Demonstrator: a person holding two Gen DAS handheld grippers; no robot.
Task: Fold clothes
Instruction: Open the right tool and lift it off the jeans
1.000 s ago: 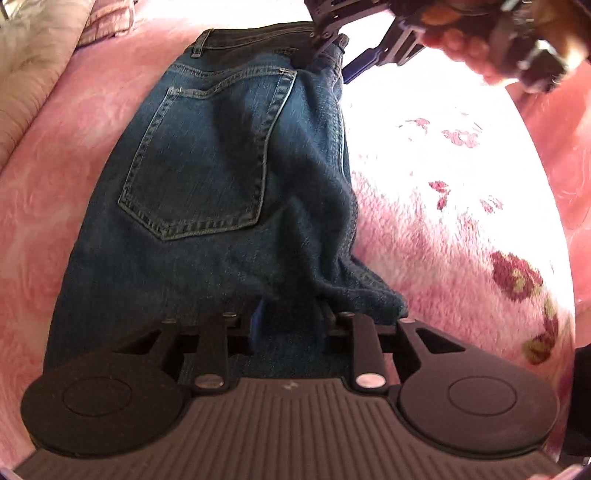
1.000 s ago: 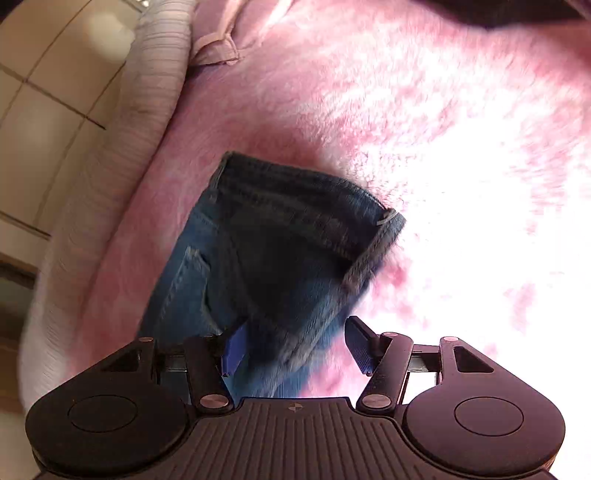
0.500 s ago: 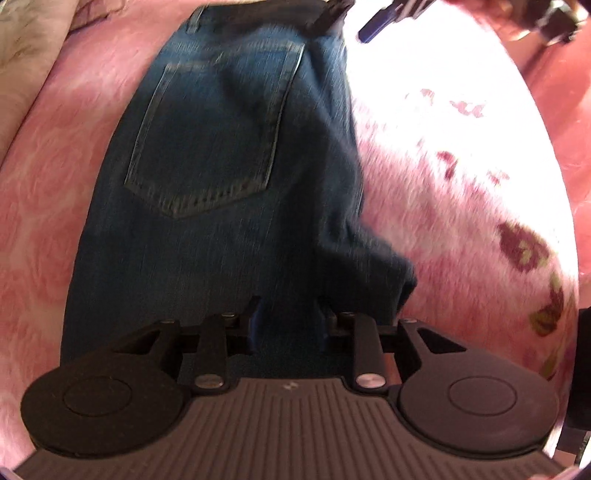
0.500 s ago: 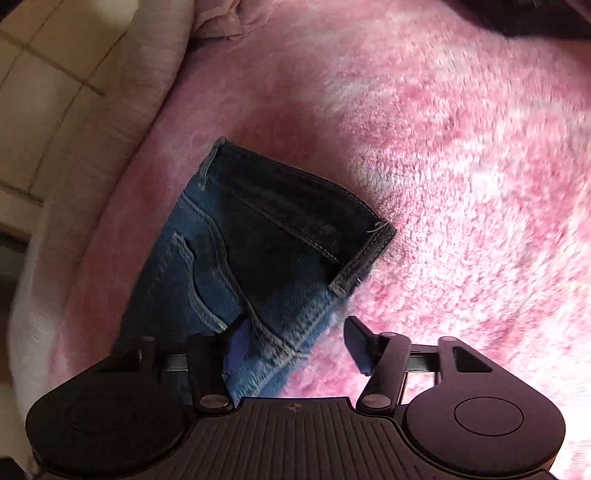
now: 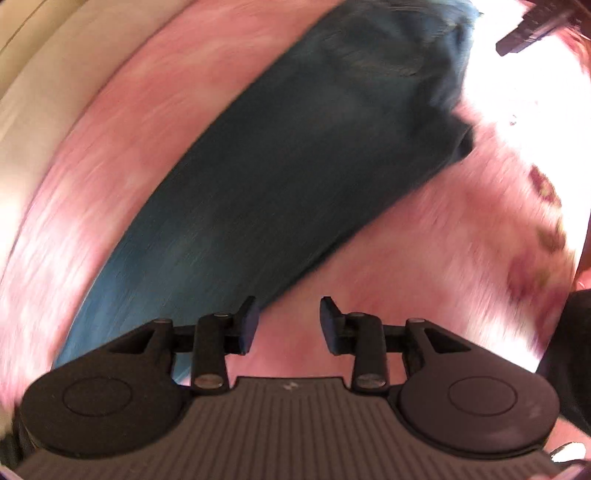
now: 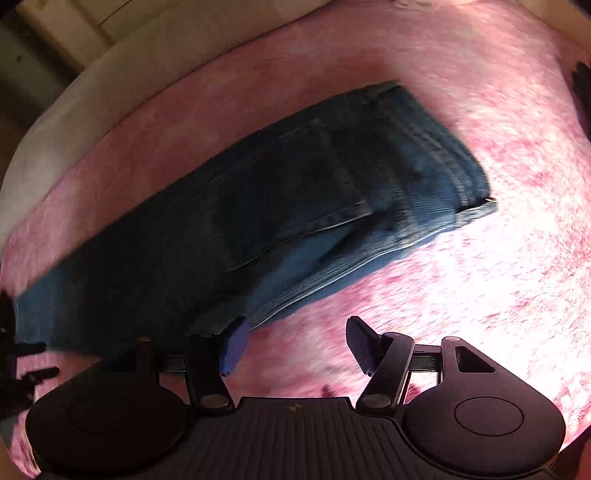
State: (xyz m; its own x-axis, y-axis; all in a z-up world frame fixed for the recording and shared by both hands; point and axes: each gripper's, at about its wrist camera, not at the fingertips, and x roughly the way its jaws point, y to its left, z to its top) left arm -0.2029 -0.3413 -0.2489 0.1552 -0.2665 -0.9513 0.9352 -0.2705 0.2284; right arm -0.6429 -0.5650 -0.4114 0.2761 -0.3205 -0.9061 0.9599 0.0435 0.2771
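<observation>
A pair of dark blue jeans [image 5: 280, 177] lies folded lengthwise on a pink fleece blanket [image 5: 424, 258]. In the right wrist view the jeans [image 6: 295, 206] run diagonally, with the back pocket and waistband toward the upper right. My left gripper [image 5: 289, 321] hovers just off the jeans' lower edge. Its jaws are opening, and only blanket shows between them. My right gripper [image 6: 295, 345] stands open above the blanket beside the jeans' near edge and holds nothing. Both views are blurred by motion.
A pale cushion or mattress edge [image 5: 40, 110] borders the blanket on the upper left. The blanket has a flower print [image 5: 543, 236] at the right. The other gripper's dark frame [image 5: 528, 29] shows at the top right, and a dark object [image 6: 18, 354] sits at the left edge.
The left gripper has let go of the denim it was shut on and pulled away over the blanket. The right gripper has lifted and rolled, so the whole folded jeans now show.
</observation>
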